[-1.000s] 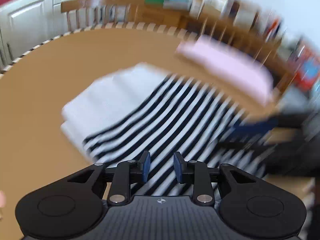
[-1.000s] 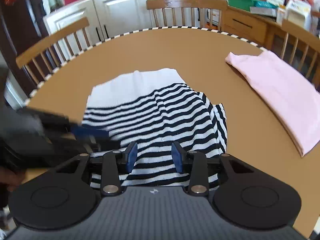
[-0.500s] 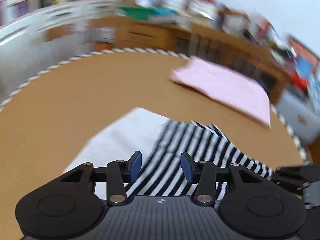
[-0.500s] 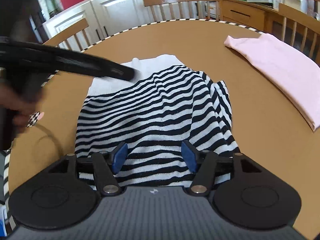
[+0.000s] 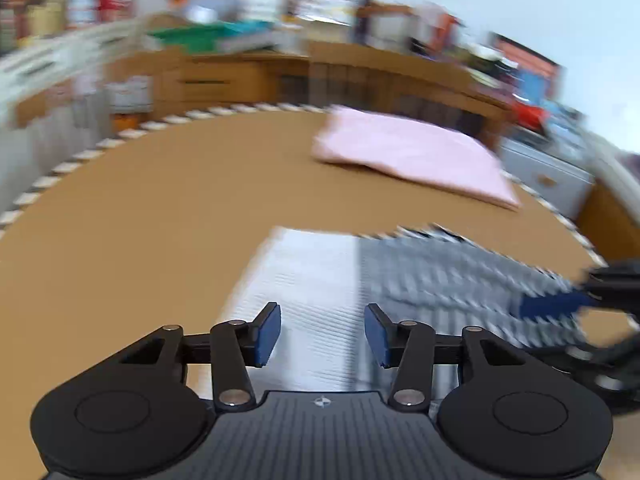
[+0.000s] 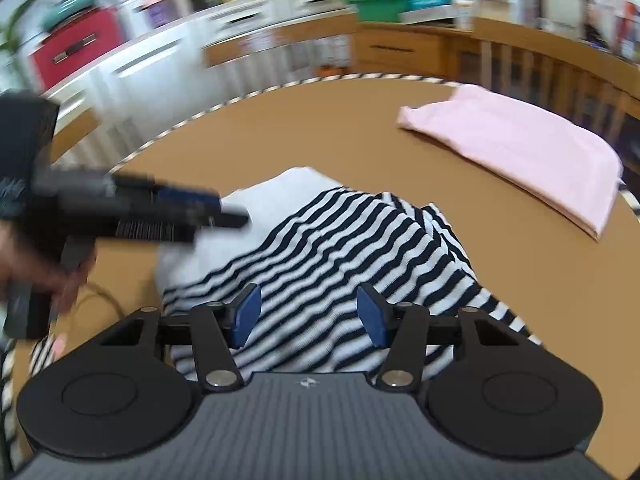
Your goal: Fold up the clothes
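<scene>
A black-and-white striped top point(image 6: 340, 248) with a plain white part point(image 5: 312, 276) lies loosely folded on the round brown table point(image 6: 320, 120). My left gripper point(image 5: 322, 332) hovers over the white part with its jaws opening and nothing between the pads. In the right wrist view it appears blurred at the left point(image 6: 192, 208). My right gripper point(image 6: 309, 316) hangs over the near striped cloth, its jaws closing a little, pads apart and clear of the fabric. It shows at the right edge of the left wrist view point(image 5: 560, 306).
A folded pink garment point(image 6: 512, 152) lies at the table's far right point(image 5: 408, 156). Wooden chairs point(image 6: 560, 64) ring the table's striped rim. White cabinets and a cluttered wooden sideboard point(image 5: 248, 72) stand behind. A hand point(image 6: 40, 276) holds the left gripper.
The left gripper swept from over the stripes to the white part and its jaws spread. The right gripper's jaws widened and its view rolled and shifted over the striped cloth.
</scene>
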Motion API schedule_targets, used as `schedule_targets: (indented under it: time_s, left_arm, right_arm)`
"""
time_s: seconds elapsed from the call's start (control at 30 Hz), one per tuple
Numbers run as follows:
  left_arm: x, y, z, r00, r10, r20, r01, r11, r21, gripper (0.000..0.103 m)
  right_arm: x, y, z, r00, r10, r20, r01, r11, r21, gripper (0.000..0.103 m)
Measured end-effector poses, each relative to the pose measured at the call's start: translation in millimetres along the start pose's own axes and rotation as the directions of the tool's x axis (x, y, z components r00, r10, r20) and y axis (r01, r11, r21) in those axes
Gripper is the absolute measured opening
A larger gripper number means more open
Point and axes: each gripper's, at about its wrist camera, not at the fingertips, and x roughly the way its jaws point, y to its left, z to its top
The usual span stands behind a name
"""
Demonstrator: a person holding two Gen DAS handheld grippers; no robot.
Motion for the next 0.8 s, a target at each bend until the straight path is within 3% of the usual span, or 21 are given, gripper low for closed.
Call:
schedule_targets:
  time_s: [0.07, 0.1, 0.23, 0.37, 0.5, 0.57, 0.7, 0.8]
  left_arm:
    - [6, -9, -7, 0.999, 0.032, 0.001, -0.032, 0.985, 0.170, 0.051]
    - [5, -10, -7, 0.999, 0.040, -0.004, -0.039, 0.977, 0.211, 0.053]
    - [-2, 4, 8, 0.997, 0.017, -0.080, -0.005, 0.989, 0.146, 0.053]
    - [-9, -2, 16, 0.997, -0.027, -0.073, 0.040, 0.983, 0.177, 0.069]
    - [-7, -17, 1, 0.991, -0.033, -0.126, 0.060, 0.974, 0.217, 0.077]
    - [-7, -19, -5, 0.993, -0.032, -0.117, 0.059, 0.971, 0.232, 0.081]
    - [-6, -20, -10, 0.994, -0.033, -0.106, 0.057, 0.972, 0.226, 0.087]
    - [-3, -24, -10, 0.994, -0.030, -0.106, 0.053, 0.974, 0.220, 0.094]
  right_arm:
    - [6, 5, -6, 0.998, -0.062, -0.016, 0.063, 0.997, 0.047, 0.057]
    - [8, 6, -10, 0.995, -0.092, -0.033, 0.093, 0.994, 0.059, 0.057]
    - [2, 12, -23, 0.972, -0.225, -0.068, 0.228, 0.973, 0.041, 0.057]
    - [-19, 23, -28, 0.978, -0.207, 0.023, 0.202, 0.969, 0.145, 0.060]
    - [-6, 40, -46, 0.947, -0.322, -0.010, 0.321, 0.942, 0.093, 0.062]
    - [-2, 45, -55, 0.937, -0.350, 0.003, 0.348, 0.932, 0.106, 0.064]
    - [8, 54, -67, 0.925, -0.379, 0.030, 0.374, 0.921, 0.107, 0.084]
    - [10, 55, -66, 0.926, -0.375, 0.036, 0.368, 0.920, 0.134, 0.089]
